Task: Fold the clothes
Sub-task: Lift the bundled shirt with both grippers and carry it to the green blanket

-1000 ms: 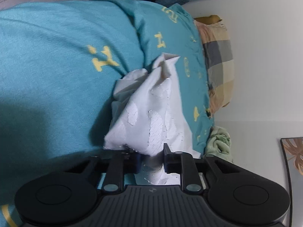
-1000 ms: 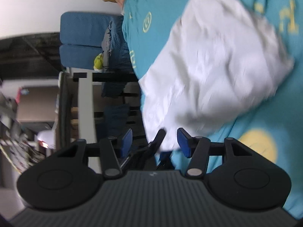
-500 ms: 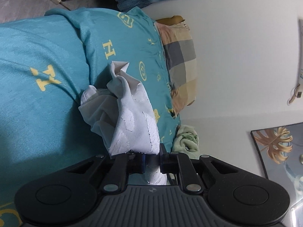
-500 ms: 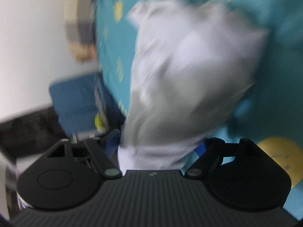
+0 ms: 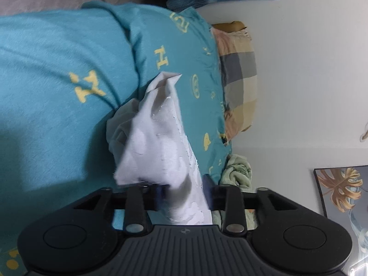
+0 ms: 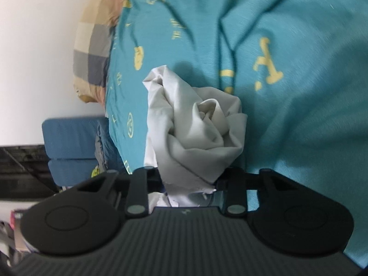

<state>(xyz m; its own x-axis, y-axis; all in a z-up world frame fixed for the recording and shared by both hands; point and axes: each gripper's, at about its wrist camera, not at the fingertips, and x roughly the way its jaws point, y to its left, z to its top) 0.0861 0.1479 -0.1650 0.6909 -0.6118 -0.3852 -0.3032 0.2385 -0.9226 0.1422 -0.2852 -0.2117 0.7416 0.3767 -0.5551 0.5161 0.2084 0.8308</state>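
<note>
White garment (image 5: pixel 158 138), with a faint tone-on-tone raised motif, lying between the black fingers of the left gripper (image 5: pixel 184 191); in the right wrist view the same cloth (image 6: pixel 195 128) reads off-white to pale grey between the black fingers of the right gripper (image 6: pixel 191 184). Teal bedspread (image 5: pixel 57 92) beyond the fingers, printed with yellow letters and round emblems. Checked pillow (image 5: pixel 239 78) in grey, cream, tan and pink, past the fingertips to the right. Pale green cloth (image 5: pixel 237 170) just beside the right finger. White wall (image 5: pixel 310 69). Framed picture (image 5: pixel 340 188), orange-gold leaf on grey. Blue cushion (image 6: pixel 69 142).
</note>
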